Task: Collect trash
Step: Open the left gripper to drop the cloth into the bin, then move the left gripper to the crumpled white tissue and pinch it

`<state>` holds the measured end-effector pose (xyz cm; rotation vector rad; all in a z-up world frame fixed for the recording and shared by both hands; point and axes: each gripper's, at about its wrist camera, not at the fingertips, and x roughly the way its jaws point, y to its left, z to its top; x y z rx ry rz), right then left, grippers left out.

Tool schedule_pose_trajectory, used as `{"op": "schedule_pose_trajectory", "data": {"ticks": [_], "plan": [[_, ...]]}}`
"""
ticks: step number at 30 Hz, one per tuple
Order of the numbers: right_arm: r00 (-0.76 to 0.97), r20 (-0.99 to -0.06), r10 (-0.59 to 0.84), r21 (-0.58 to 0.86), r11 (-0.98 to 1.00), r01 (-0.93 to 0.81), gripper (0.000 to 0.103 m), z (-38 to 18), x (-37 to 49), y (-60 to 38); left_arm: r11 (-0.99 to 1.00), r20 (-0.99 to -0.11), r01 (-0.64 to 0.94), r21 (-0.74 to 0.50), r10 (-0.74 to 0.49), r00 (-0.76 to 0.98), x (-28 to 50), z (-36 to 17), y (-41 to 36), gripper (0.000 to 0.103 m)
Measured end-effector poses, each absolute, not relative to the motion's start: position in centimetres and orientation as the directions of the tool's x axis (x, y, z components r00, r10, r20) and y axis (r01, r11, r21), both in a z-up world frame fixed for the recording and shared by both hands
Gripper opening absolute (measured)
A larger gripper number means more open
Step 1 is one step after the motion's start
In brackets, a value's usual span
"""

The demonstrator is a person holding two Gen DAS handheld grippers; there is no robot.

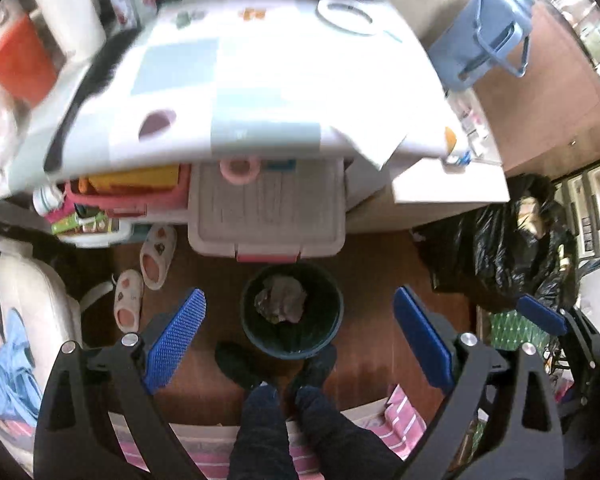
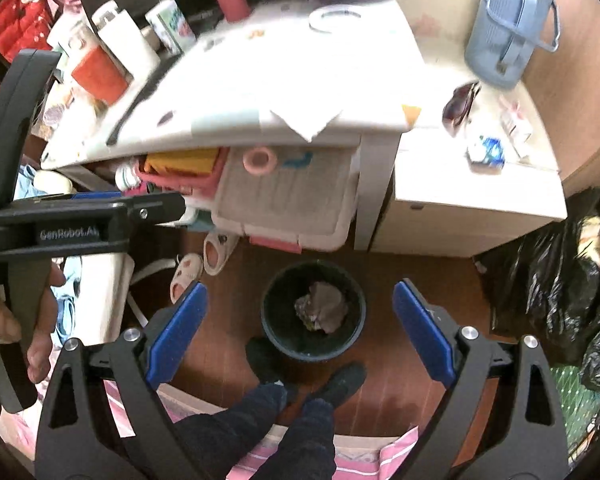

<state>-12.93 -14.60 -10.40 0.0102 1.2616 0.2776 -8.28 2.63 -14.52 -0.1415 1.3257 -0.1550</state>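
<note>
A dark green waste bin (image 1: 292,312) (image 2: 314,312) stands on the wooden floor in front of the person's feet. A crumpled grey-brown wad of trash (image 1: 280,299) (image 2: 322,307) lies inside it. My left gripper (image 1: 300,320) hangs high above the bin, open, with nothing between its blue pads (image 1: 176,332). My right gripper (image 2: 300,320) is also open and empty, high over the bin. In the right wrist view the body of the left gripper (image 2: 72,226) and the hand holding it show at the left edge.
A table with a pale checked cloth (image 1: 260,80) stands beyond the bin, cluttered at the back. Under it sits a pink-lidded storage box (image 1: 268,212). Slippers (image 1: 156,256) lie to the left, black rubbish bags (image 1: 512,240) to the right, a blue basket (image 1: 480,36) beyond.
</note>
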Motion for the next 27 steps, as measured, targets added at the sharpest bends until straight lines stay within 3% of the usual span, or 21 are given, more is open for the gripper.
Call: {"op": "schedule_pose_trajectory", "data": {"ticks": [13, 21, 27], "plan": [[0.381, -0.914, 0.140, 0.042, 0.966, -0.256, 0.093, -4.7, -10.4, -14.5, 0.965, -0.919, 0.102, -0.244, -0.263, 0.294, -3.9, -10.6, 1.5, 0.093], [0.412, -0.896, 0.168, 0.050, 0.958, -0.281, 0.093, -3.8, -5.8, -17.7, 0.967, -0.922, 0.058, -0.247, -0.253, 0.294, -1.7, -11.4, 0.3, 0.093], [0.374, -0.897, 0.236, 0.082, 0.919, -0.385, 0.093, -4.7, 0.4, -20.0, 0.965, -0.932, -0.063, -0.255, -0.228, 0.284, 0.8, -13.3, -1.1, 0.092]]}}
